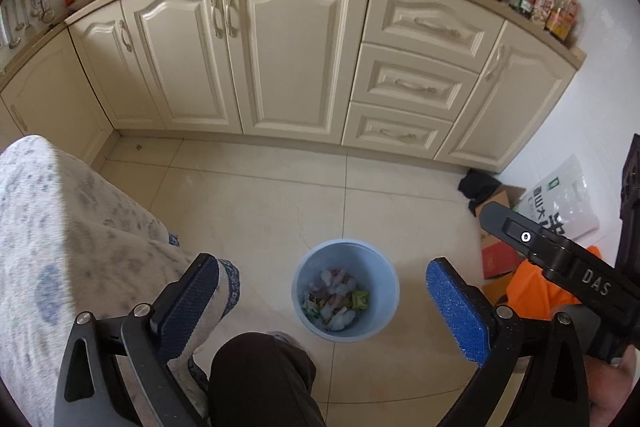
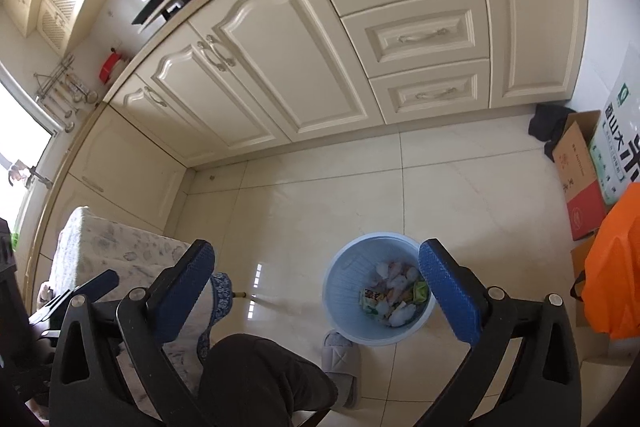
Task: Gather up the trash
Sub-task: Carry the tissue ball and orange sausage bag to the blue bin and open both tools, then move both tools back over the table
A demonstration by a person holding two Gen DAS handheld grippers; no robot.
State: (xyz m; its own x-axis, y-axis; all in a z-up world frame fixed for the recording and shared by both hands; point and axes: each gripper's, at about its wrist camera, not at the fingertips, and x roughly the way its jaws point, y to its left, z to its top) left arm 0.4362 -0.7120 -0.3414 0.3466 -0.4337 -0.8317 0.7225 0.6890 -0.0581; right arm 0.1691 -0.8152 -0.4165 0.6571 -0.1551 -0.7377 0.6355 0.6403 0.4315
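Both grippers, left (image 1: 324, 303) and right (image 2: 320, 291), hang spread wide and empty above the blue bin (image 1: 380, 267) of trash (image 1: 336, 301).

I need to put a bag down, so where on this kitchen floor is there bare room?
Bare tiles lie between the blue bin and the cabinets, and left toward the cloth-covered table. It is crowded by the right wall: cardboard box, orange bag, rice bag.
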